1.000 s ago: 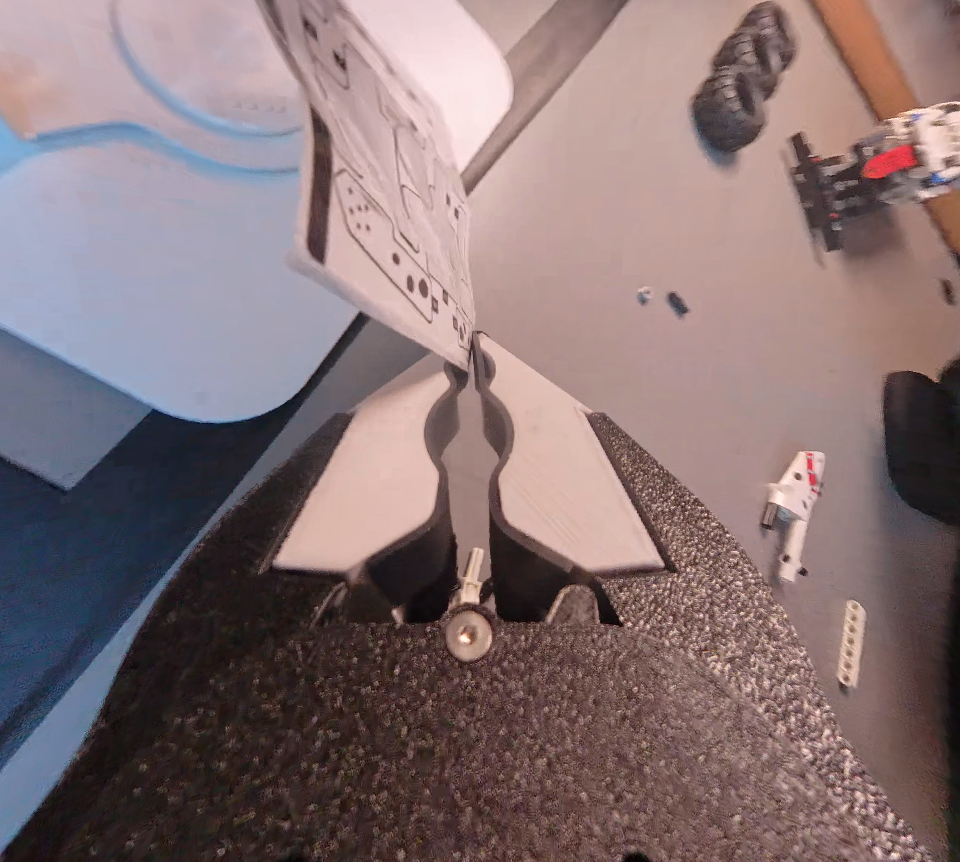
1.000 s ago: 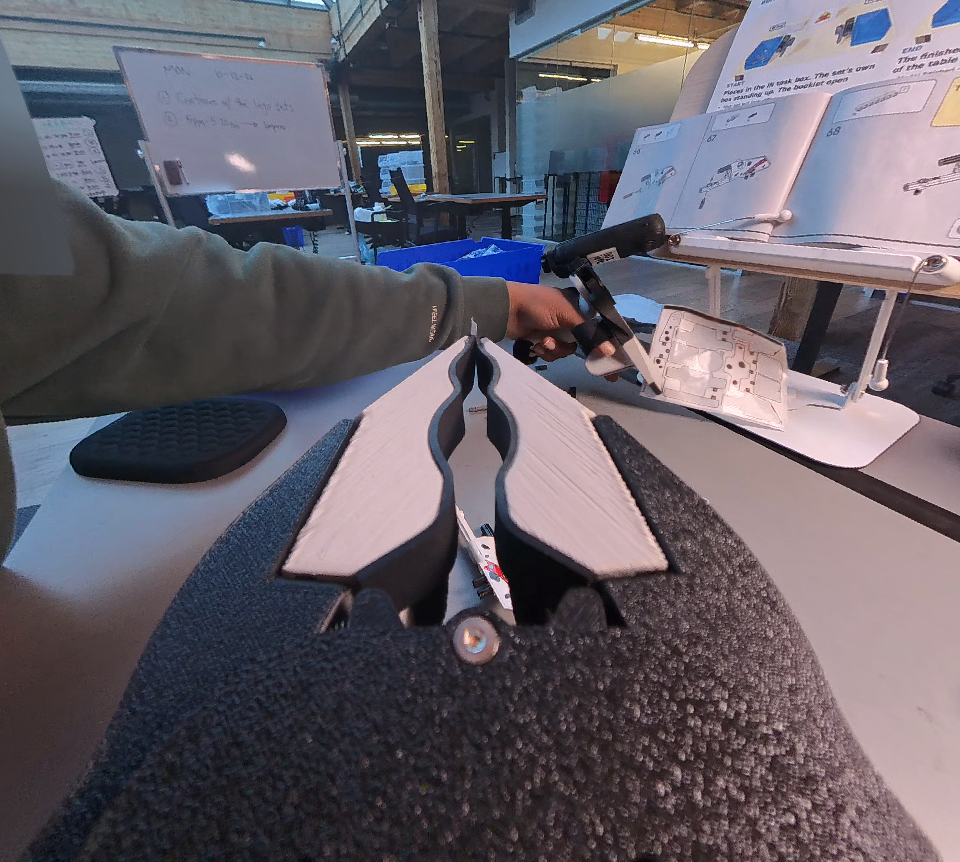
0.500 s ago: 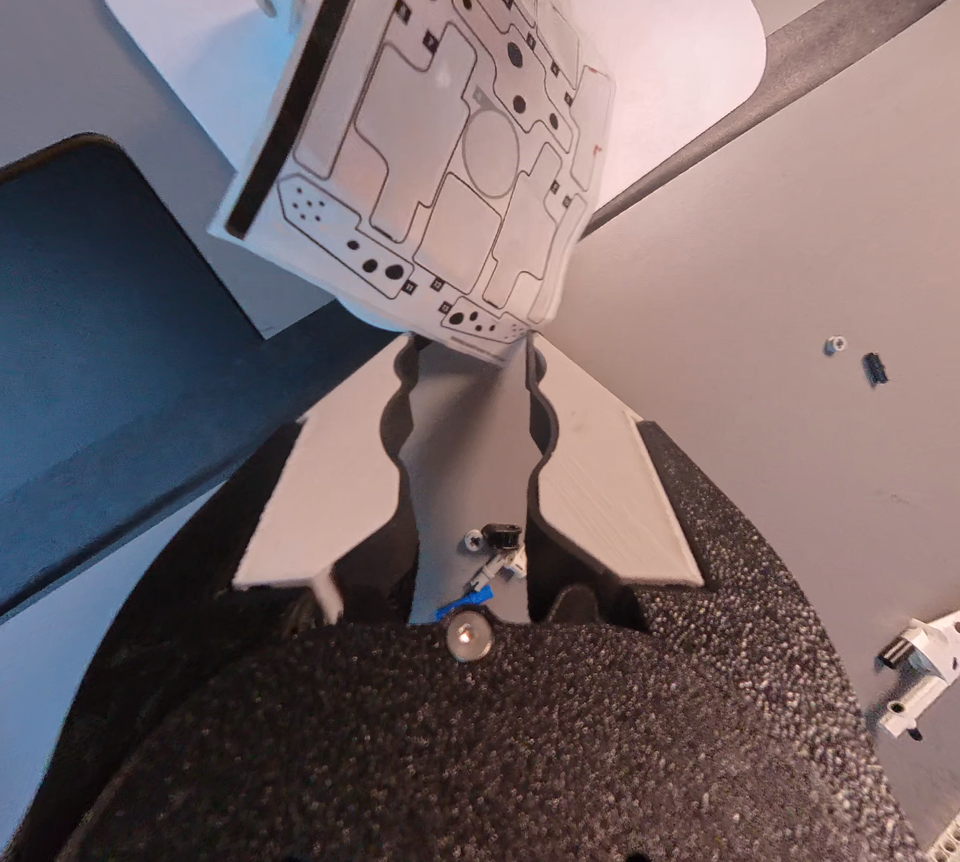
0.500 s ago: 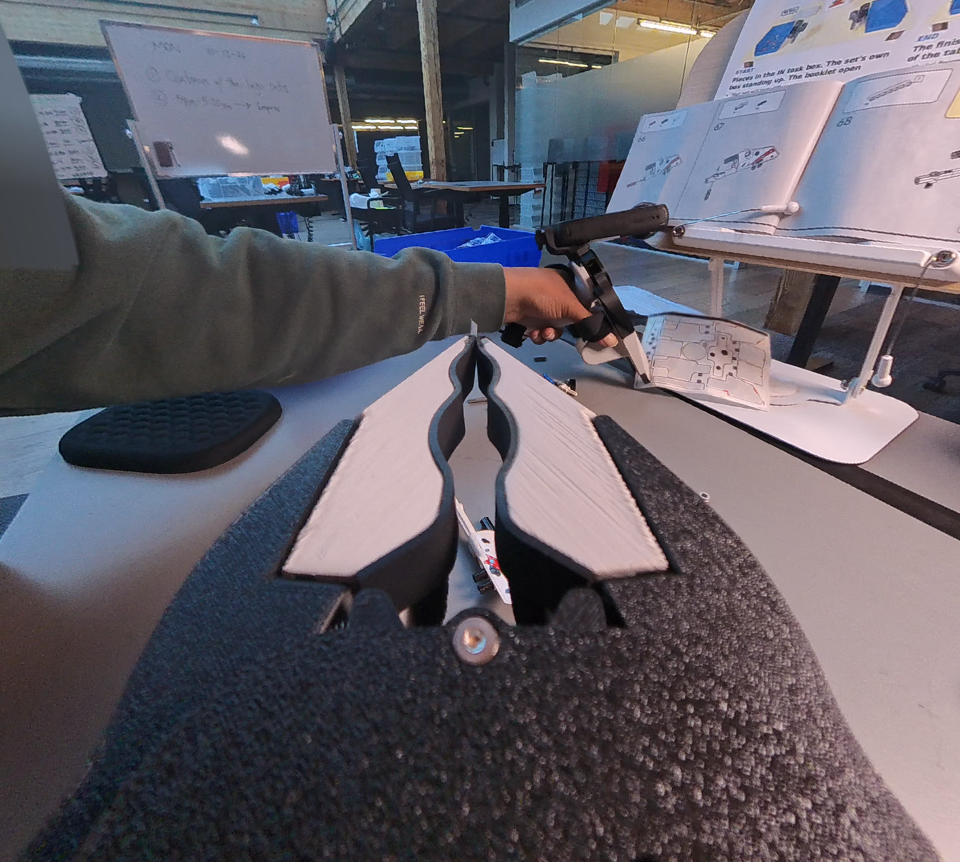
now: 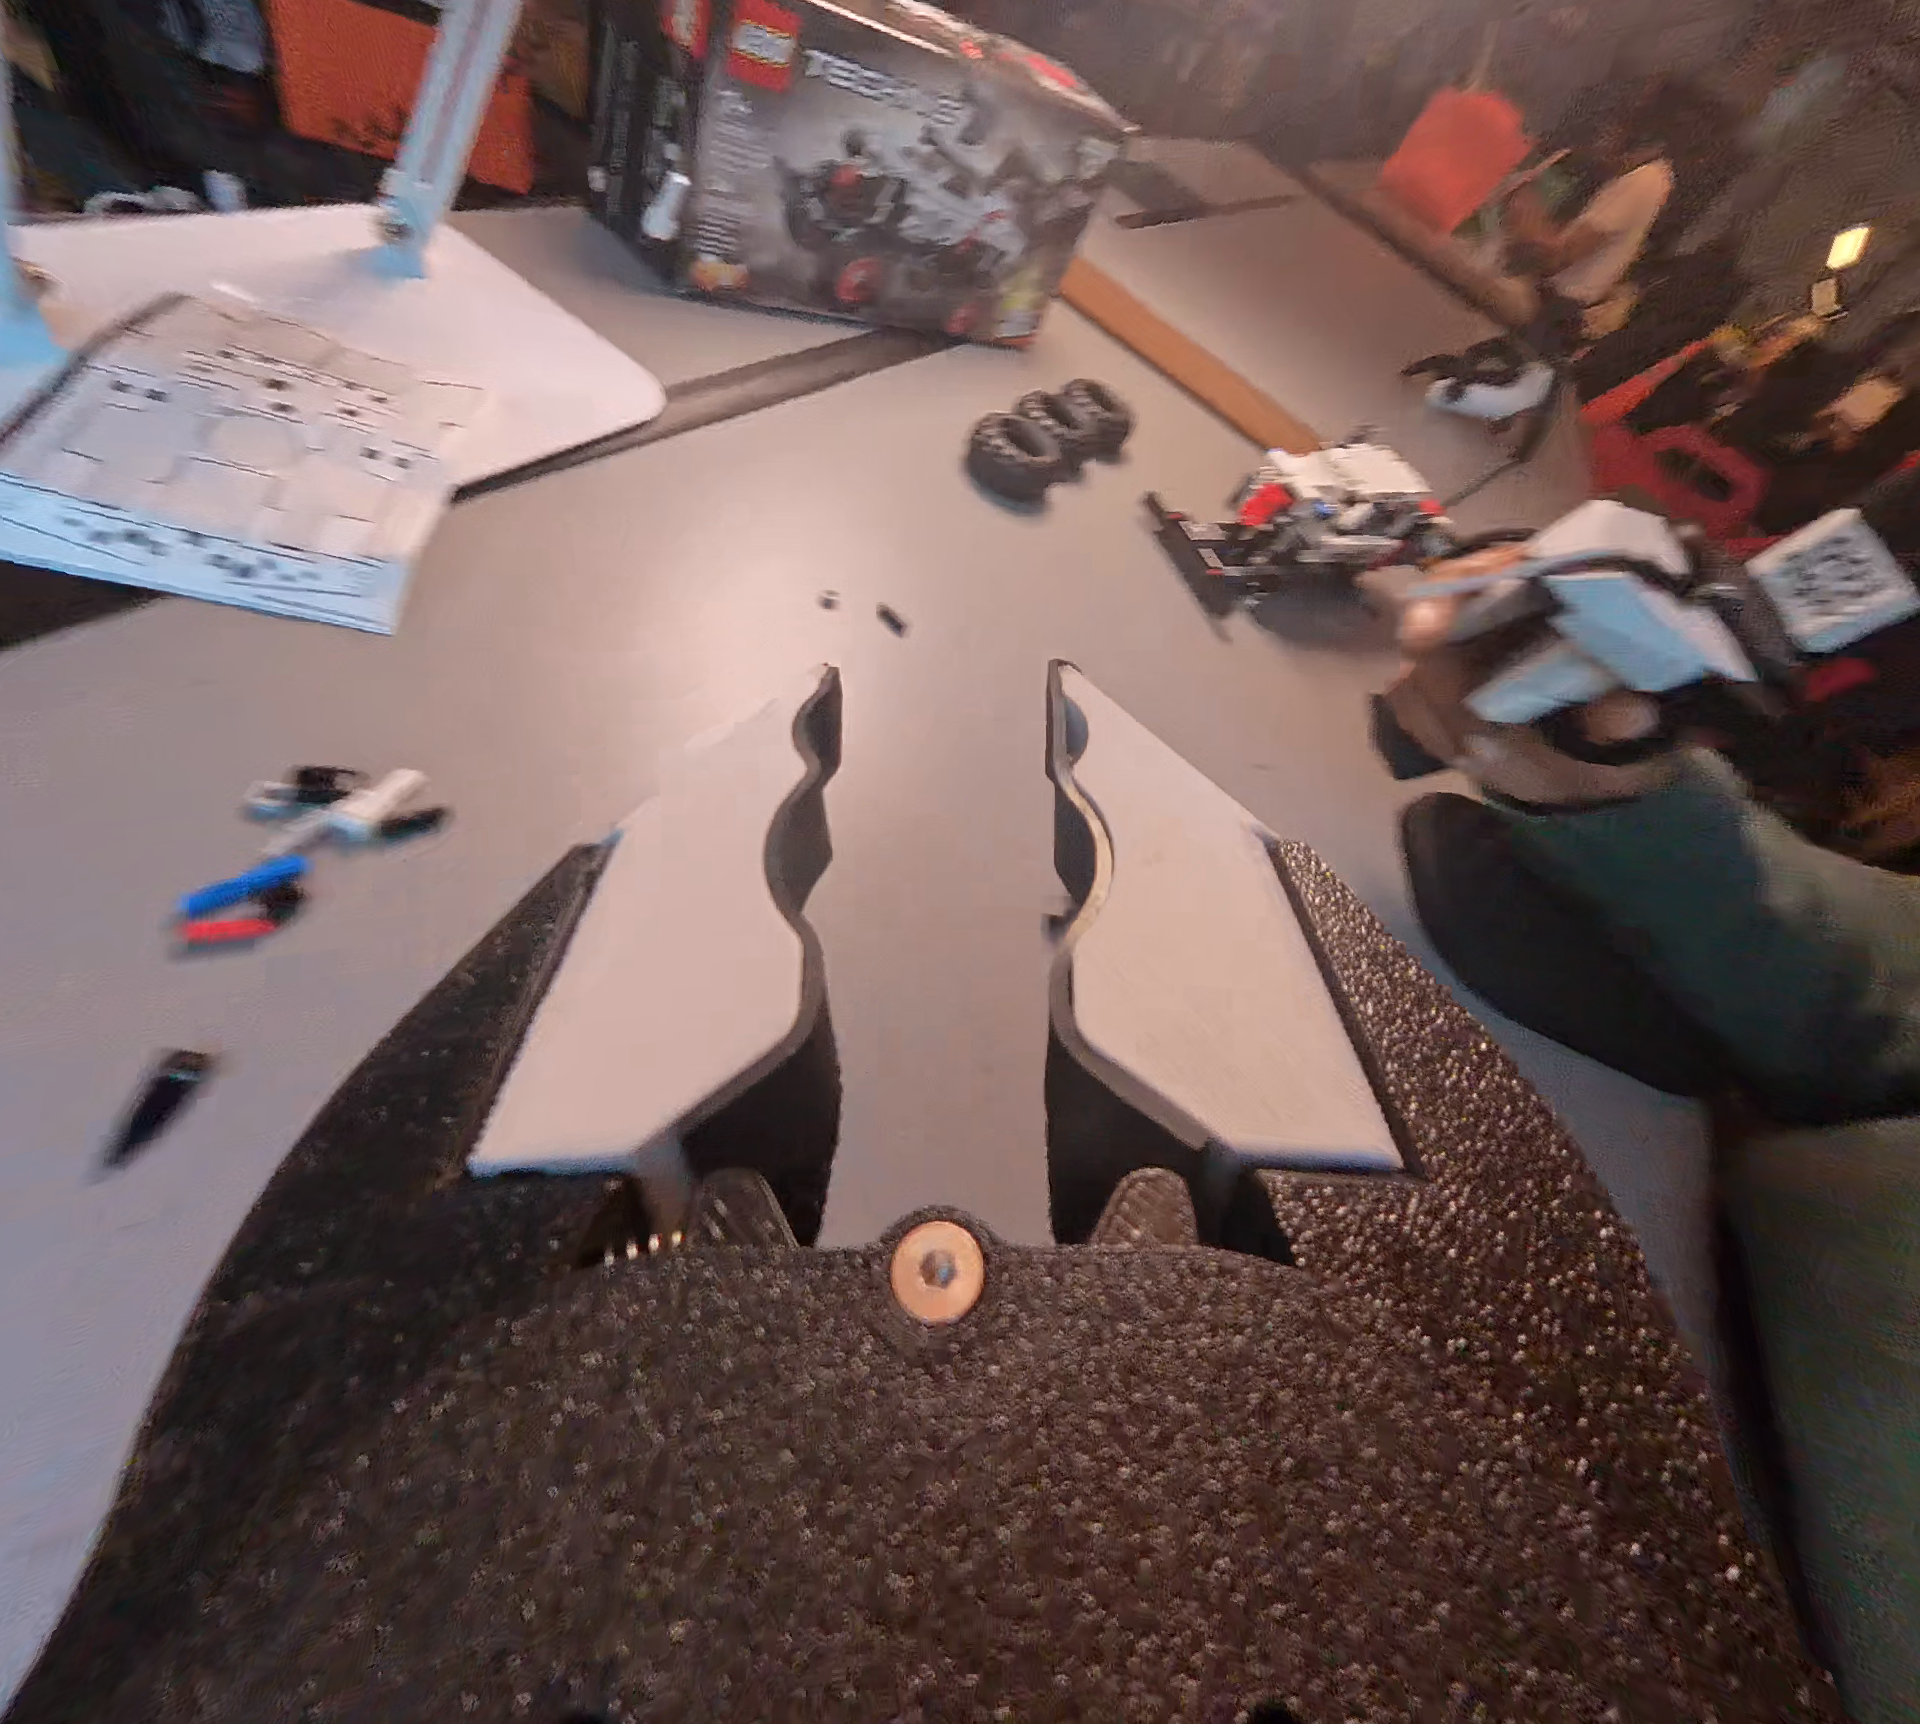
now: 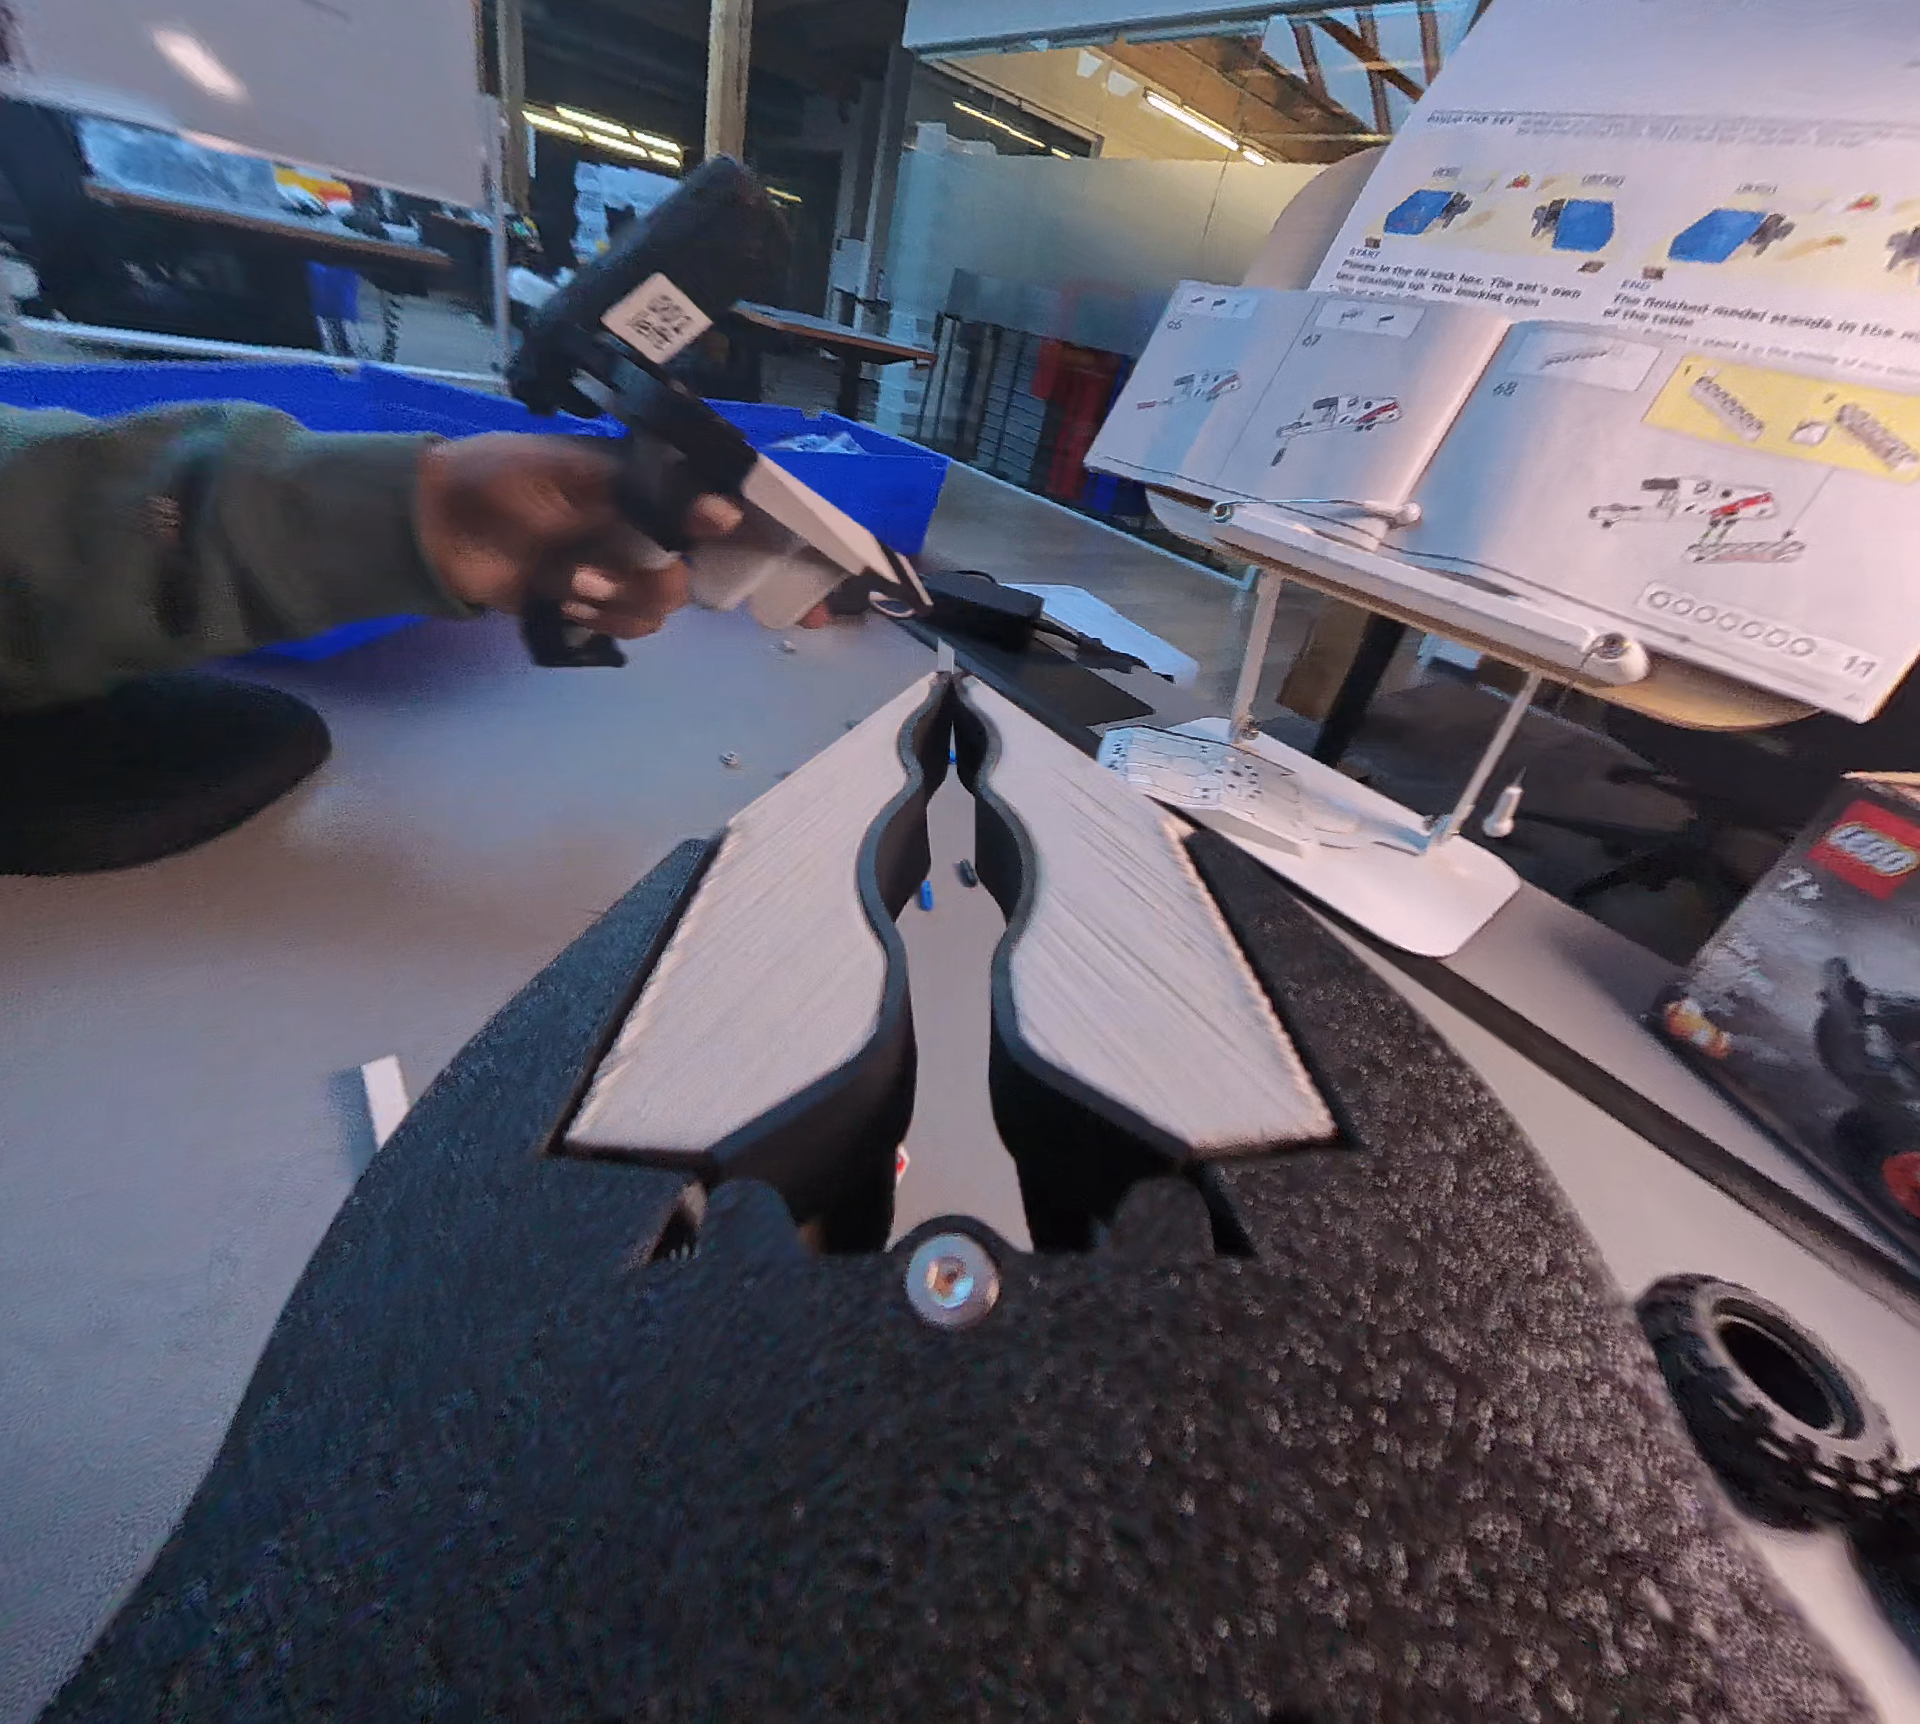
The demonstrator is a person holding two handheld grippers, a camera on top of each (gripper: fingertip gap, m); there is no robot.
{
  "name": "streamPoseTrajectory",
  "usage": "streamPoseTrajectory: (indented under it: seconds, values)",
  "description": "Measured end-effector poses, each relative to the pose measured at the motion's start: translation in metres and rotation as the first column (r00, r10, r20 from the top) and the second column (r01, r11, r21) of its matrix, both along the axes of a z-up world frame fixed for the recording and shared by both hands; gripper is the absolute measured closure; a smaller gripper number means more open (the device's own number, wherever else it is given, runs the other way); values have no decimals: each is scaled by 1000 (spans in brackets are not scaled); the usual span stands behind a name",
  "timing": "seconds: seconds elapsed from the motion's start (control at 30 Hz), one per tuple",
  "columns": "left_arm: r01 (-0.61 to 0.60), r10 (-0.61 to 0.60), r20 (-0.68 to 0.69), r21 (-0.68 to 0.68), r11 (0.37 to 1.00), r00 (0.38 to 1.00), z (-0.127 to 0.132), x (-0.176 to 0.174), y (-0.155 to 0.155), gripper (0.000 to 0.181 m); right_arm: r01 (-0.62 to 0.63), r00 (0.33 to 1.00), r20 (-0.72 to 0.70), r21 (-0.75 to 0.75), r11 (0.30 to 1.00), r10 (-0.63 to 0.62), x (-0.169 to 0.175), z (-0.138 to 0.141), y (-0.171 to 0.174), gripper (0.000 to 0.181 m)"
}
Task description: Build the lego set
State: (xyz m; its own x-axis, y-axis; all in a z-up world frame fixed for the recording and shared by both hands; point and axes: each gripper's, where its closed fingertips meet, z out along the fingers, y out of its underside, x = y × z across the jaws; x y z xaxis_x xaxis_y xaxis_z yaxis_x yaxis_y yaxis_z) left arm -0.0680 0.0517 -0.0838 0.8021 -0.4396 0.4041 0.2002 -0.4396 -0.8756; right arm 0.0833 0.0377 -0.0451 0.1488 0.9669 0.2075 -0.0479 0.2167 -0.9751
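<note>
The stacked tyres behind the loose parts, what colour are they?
Black, all of the tyres, with knobbly tread. The left wrist view shows them best.

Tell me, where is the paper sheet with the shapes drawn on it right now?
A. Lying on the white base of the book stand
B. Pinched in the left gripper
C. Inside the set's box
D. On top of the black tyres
A: the sheet lies flat on the stand's white base, and the left gripper is open with nothing between its fingers.
</note>
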Motion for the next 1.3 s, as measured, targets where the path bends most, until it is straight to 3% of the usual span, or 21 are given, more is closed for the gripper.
streamPoseTrajectory:
  seconds: [0.13, 0.23, 0.3, 0.4, 0.53, 0.7, 1.1, 1.2, 1.3]
  values:
    - [147, -145, 236, 10, 989, 961, 0, 63, -58, 147, 59, 995, 63, 194, 979, -73, -13, -15, -12, 181]
    - [218, -212, 450, 38, 975, 868, 2, 92, -74, 148, 82, 990, 85, 301, 950, -113, -24, -28, -23, 181]
    - [227, -196, 592, 22, 974, 782, 0, 96, -70, 148, 119, 981, 87, 435, 893, -173, -30, -34, -29, 181]
    - [258, -185, 741, 17, 966, 646, 3, 98, -69, 148, 169, 963, 53, 649, 741, -266, -35, -35, -40, 181]
    - [251, -174, 744, 9, 968, 645, 0, 100, -70, 154, 166, 951, 19, 808, 565, -307, -42, -37, -57, 181]
    - [219, -144, 719, -11, 976, 679, -5, 93, -68, 165, 152, 945, 18, 860, 487, -327, -49, -45, -63, 181]
    - [202, -139, 653, -22, 979, 744, -12, 93, -64, 181, 108, 943, 54, 882, 458, -327, -53, -55, -64, 181]
    - [205, -167, 596, 4, 979, 785, -9, 93, -66, 181, 88, 947, 81, 866, 493, -311, -55, -59, -64, 178]
    - [200, -187, 544, 36, 979, 818, -1, 90, -68, 181, 36, 956, 142, 811, 583, -257, -57, -66, -68, 156]
